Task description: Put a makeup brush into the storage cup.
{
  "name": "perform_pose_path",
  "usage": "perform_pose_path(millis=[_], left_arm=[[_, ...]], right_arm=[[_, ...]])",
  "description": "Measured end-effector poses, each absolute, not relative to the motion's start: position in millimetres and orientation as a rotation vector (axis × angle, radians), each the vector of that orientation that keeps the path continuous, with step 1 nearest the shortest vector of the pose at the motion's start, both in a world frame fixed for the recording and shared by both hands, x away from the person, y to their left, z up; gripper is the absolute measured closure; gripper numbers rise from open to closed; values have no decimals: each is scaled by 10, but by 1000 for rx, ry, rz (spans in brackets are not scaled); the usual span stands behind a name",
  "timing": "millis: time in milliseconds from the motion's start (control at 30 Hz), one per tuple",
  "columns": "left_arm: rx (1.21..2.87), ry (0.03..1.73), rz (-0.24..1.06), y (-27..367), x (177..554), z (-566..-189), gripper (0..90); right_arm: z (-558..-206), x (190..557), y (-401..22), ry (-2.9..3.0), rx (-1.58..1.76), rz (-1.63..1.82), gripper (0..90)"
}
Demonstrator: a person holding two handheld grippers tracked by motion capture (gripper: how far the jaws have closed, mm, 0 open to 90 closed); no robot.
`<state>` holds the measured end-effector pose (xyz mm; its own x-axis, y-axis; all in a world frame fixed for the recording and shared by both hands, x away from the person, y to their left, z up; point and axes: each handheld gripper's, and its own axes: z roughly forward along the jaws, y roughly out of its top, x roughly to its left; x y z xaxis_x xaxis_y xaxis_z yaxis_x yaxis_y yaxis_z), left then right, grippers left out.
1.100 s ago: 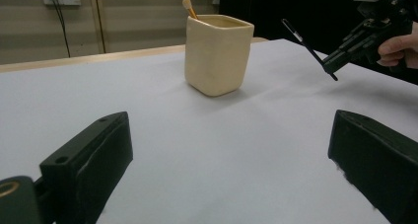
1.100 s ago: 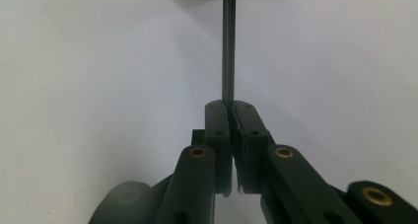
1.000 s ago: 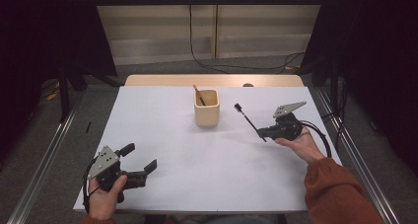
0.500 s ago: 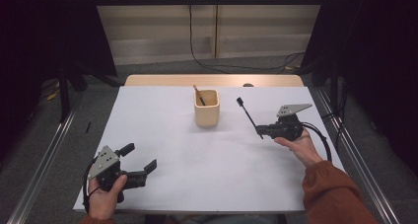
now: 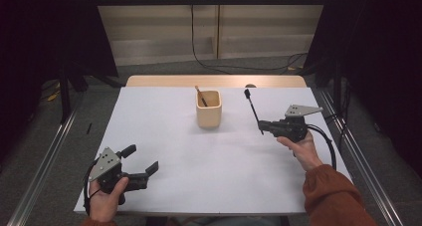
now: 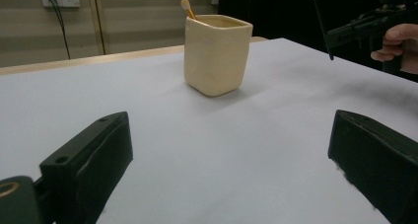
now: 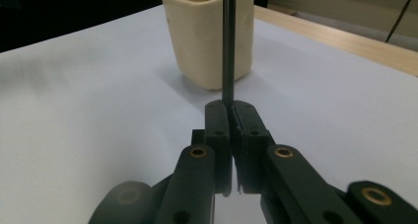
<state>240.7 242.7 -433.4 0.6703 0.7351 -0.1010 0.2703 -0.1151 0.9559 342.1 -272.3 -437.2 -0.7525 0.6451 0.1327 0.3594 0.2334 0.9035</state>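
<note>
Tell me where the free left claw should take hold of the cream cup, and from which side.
Grip the cream cup across two opposite flat walls, below the rim, coming in level from the left claw's side. It stands upright, and the stick inside crowds a top approach.

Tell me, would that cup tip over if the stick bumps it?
Probably not easily: the cup looks squat, thick-walled and flat-bottomed on the table. The thin black stick in the right gripper seems light, so a nudge would likelier slide it.
</note>
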Motion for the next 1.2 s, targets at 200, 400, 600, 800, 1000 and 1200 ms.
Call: perform_pose_path(millis=[200, 400, 600, 800, 1000, 1200], left_arm=[[1686, 822, 483, 2423, 2399, -4331, 30], [1684, 823, 479, 2418, 2395, -4331, 30], [1682, 821, 478, 2415, 2397, -4333, 30], [1683, 822, 476, 2413, 2396, -4333, 30], [1690, 819, 480, 2410, 2413, -4335, 30], [1686, 822, 480, 2415, 2414, -4335, 30]], right_arm=[[-4339, 3377, -2756, 2221, 947, 1566, 859], [-4259, 3264, -2739, 2208, 918, 1605, 859], [-4178, 3163, -2690, 2193, 884, 1662, 859], [-4136, 3076, -2606, 2205, 845, 1702, 859], [-4152, 3026, -2430, 2272, 787, 1697, 859], [-4124, 2970, -2317, 2293, 760, 1706, 859]])
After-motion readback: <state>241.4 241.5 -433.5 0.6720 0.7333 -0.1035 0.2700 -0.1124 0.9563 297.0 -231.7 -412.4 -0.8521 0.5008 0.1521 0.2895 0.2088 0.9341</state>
